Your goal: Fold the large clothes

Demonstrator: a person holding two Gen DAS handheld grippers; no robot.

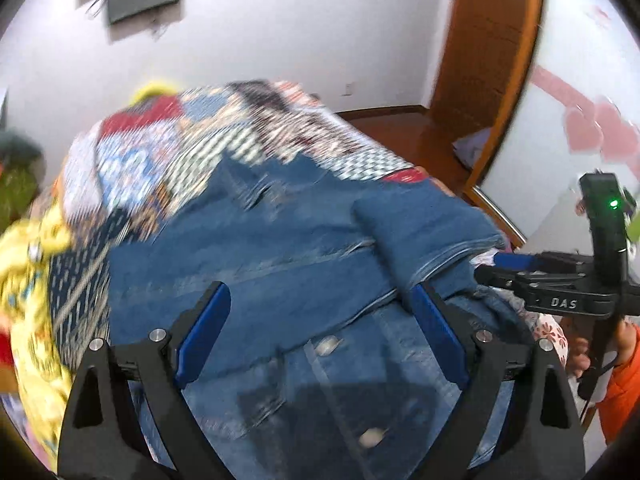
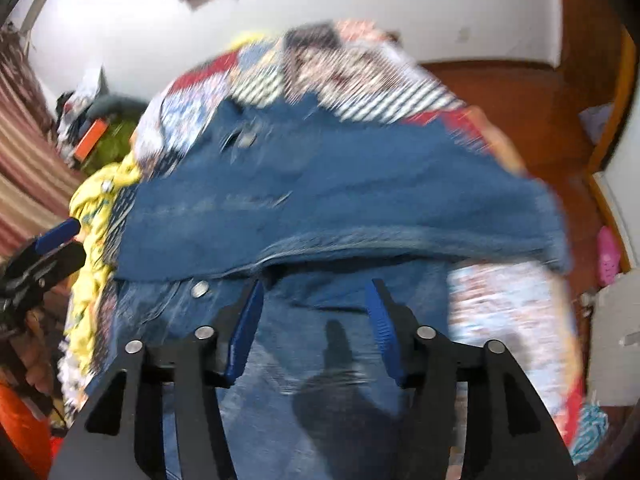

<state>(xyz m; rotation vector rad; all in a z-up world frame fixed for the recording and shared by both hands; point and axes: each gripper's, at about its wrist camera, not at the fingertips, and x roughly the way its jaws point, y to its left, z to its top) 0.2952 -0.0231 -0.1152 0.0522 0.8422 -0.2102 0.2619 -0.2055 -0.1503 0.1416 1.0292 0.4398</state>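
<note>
Denim jacket (image 1: 288, 240) is lying spread on the patchwork quilt (image 1: 168, 148), with one sleeve (image 1: 420, 224) lying folded across its right side. Left gripper (image 1: 320, 312) is sitting over the jacket's near part, jaws apart; right gripper (image 2: 316, 308) is sitting likewise. A crumpled garment (image 2: 92, 216) is lying left of the jacket.

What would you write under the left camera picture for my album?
Open left gripper hovers over a partly folded denim jacket on a patchwork quilt.
</note>
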